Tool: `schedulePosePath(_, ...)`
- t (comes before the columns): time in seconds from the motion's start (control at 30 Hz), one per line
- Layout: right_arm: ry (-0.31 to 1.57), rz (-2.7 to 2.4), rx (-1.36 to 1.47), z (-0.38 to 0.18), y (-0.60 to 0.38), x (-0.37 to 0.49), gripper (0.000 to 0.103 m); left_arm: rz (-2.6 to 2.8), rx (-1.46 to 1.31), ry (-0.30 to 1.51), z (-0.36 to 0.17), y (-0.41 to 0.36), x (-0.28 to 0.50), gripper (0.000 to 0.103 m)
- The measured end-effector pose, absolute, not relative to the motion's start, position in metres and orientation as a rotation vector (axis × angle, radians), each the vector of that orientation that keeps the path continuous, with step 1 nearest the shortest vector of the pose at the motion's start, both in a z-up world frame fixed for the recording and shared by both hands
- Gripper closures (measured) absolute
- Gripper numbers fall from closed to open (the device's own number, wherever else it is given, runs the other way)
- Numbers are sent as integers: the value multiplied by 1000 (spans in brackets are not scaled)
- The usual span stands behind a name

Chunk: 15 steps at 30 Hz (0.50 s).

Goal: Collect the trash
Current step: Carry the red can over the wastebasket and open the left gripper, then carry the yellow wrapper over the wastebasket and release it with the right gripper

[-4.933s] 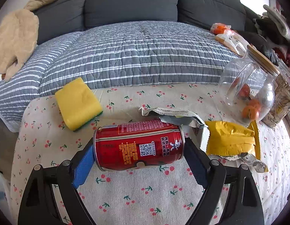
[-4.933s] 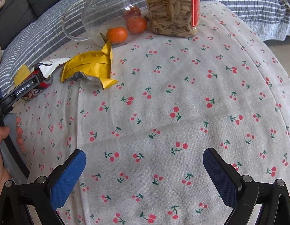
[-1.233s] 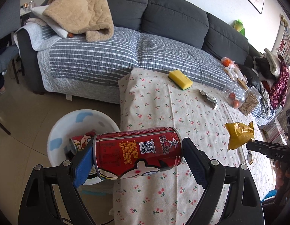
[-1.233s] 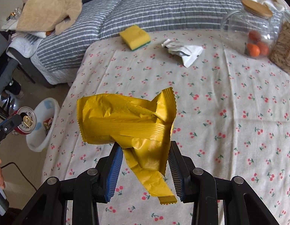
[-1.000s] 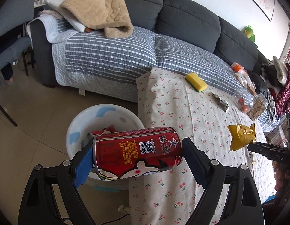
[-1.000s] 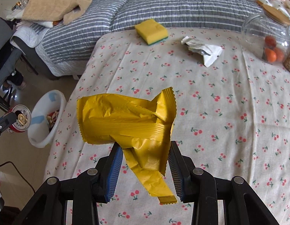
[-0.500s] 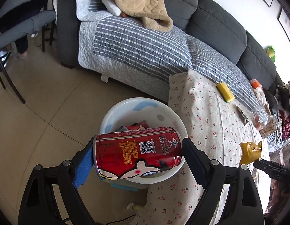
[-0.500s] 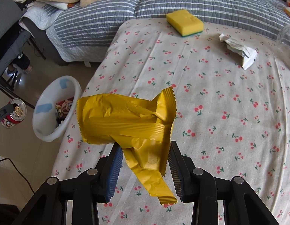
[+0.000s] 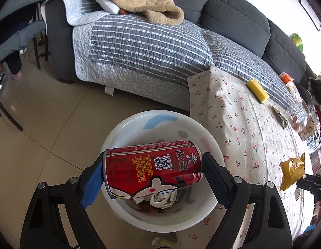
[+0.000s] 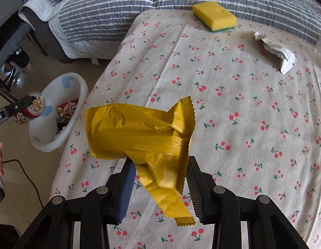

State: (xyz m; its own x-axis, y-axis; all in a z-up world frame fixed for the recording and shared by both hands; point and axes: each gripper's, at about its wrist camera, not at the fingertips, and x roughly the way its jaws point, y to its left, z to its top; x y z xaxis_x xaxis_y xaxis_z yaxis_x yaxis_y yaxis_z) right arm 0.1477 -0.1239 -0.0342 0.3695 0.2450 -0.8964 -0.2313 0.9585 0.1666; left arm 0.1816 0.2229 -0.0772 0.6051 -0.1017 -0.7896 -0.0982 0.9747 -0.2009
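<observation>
My left gripper (image 9: 153,172) is shut on a red drink can (image 9: 153,165), held on its side right above the white bin (image 9: 127,128) on the floor. The bin holds another red can (image 10: 66,110) and crumpled scraps. The held can also shows in the right wrist view (image 10: 32,108) over the bin (image 10: 77,87). My right gripper (image 10: 158,178) is shut on a crumpled yellow snack bag (image 10: 137,132), held above the cherry-print tablecloth (image 10: 243,114). A crumpled white wrapper (image 10: 274,49) lies far right on the table.
A yellow sponge (image 10: 214,15) lies at the table's far edge. A glass jar with oranges (image 9: 298,118) stands at the table's far end. The grey sofa with striped quilt (image 9: 150,47) runs behind the table. A chair (image 9: 13,39) stands at left.
My left gripper has carried the can from beside the table to directly over the bin and lower. My right gripper has moved left along the table with the yellow bag.
</observation>
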Motion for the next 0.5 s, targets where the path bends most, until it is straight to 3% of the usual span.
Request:
schedulePosePath(0.2, 1146, 281, 25, -32, -133, 146, 59, 11, -229, 974, -75, 221, 178, 0)
schedulePosePath(0.5, 1140, 274, 7, -33, -126, 146, 59, 59, -185, 988, -49, 237, 141, 0)
